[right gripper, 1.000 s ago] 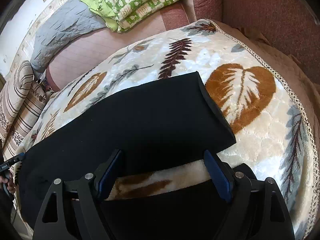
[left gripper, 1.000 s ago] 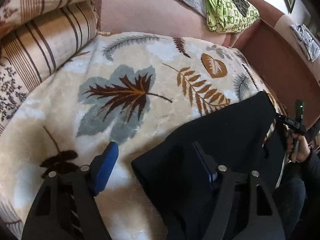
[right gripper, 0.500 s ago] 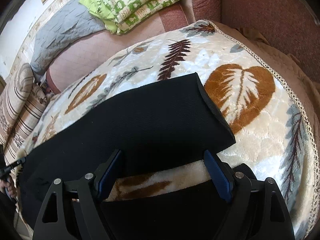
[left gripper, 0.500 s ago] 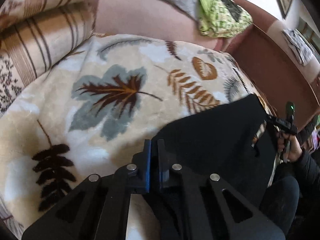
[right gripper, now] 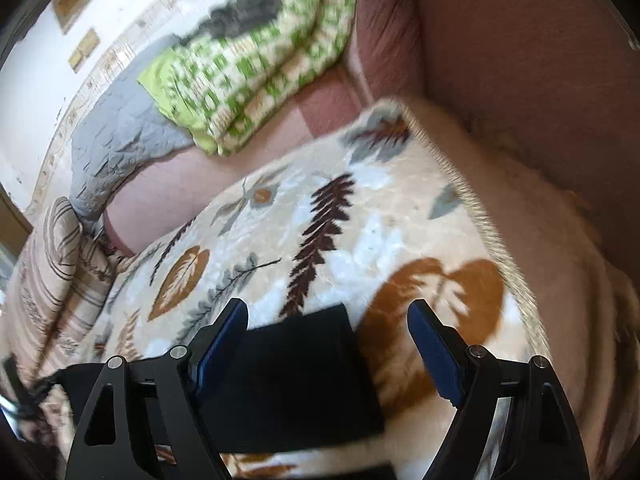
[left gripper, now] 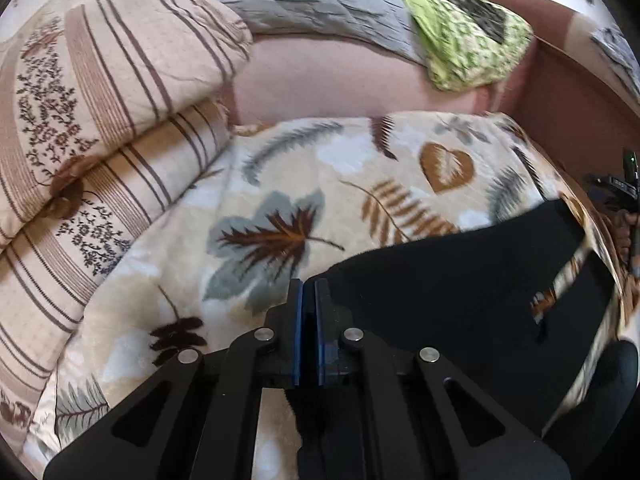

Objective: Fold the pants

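Black pants (left gripper: 460,280) lie across a cream leaf-print blanket (left gripper: 280,184) on a sofa. My left gripper (left gripper: 306,292) is shut on the pants' near left corner. It holds that corner just above the blanket, and black cloth hangs under the jaws. In the right wrist view one leg end of the pants (right gripper: 296,380) lies flat on the blanket (right gripper: 360,232). My right gripper (right gripper: 326,306) stands open above it, a blue pad on either side and neither pressing the cloth. This view is blurred by motion.
Striped pillows (left gripper: 100,120) are stacked at the left. A grey quilt (left gripper: 300,4) and a green patterned blanket (left gripper: 464,40) lie along the sofa back. The brown armrest (right gripper: 520,80) rises at the right. A hand (left gripper: 628,232) shows at the right edge.
My left gripper closed on the pants' corner and rose with it. The right gripper stayed open and pulled up and away, so the pants now sit lower in its view.
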Demonstrator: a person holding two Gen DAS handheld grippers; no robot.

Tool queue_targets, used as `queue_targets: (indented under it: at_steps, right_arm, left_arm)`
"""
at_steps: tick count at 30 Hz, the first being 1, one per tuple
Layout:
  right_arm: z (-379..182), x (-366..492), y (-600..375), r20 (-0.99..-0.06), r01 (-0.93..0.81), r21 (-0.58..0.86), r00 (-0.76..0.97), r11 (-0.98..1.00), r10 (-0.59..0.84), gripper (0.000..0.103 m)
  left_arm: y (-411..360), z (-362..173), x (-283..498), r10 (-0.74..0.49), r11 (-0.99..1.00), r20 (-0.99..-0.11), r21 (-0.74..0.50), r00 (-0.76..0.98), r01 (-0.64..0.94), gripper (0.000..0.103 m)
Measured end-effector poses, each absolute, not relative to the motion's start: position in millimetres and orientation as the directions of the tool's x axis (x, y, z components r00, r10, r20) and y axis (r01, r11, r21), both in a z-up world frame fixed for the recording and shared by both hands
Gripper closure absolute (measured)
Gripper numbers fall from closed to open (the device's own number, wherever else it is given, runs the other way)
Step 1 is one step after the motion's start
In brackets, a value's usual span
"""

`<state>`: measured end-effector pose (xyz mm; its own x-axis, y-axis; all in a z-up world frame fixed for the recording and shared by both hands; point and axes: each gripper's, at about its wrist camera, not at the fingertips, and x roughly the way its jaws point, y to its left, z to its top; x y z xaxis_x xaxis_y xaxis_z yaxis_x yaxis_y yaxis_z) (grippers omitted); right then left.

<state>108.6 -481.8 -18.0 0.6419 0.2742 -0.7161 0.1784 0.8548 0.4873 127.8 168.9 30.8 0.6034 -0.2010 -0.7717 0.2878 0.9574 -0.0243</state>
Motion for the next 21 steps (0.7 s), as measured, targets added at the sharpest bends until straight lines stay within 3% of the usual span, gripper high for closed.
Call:
queue_targets:
  at_steps: [2, 4, 10, 14, 15, 16, 21]
  right_arm:
    - [-34, 131, -484, -0.750, 0.178, 0.529, 0.556, 0.830, 0.358, 0.027]
    - [-44, 145, -481, -0.775, 0.171, 0.519, 0.506, 0.837, 0.377, 0.051]
    - [-61, 162, -471, -0.833, 0.154, 0.443, 0.434, 0.883, 0.342, 0.073]
    - [-69, 165, -467, -0.833, 0.141, 0.451, 0.420, 0.881, 0.359, 0.079]
    - [-68, 162, -467, -0.828, 0.130, 0.454, 0.427, 0.882, 0.363, 0.094]
    - [-65, 160, -467, -0.818, 0.115, 0.453, 0.448, 0.884, 0.361, 0.102]
    - [-35, 151, -474, -0.769, 0.063, 0.420, 0.554, 0.905, 0.319, 0.103]
  left_arm:
    - [166, 30, 132, -0.180, 0.967, -0.772, -0.024, 0.610, 0.255, 0.100]
    - [162, 28, 138, -0.158, 0.973, -0.774, -0.018, 0.613, 0.228, 0.100]
    - [167, 25, 149, -0.160, 0.981, -0.783, -0.056, 0.601, 0.187, 0.100]
    - [170, 22, 152, -0.160, 0.982, -0.786, -0.068, 0.598, 0.174, 0.100]
    - [171, 22, 152, -0.163, 0.983, -0.784, -0.077, 0.599, 0.166, 0.100]
    - [172, 22, 154, -0.165, 0.983, -0.782, -0.085, 0.601, 0.160, 0.100]
    - [177, 34, 166, -0.201, 0.979, -0.766, -0.133, 0.610, 0.155, 0.100]
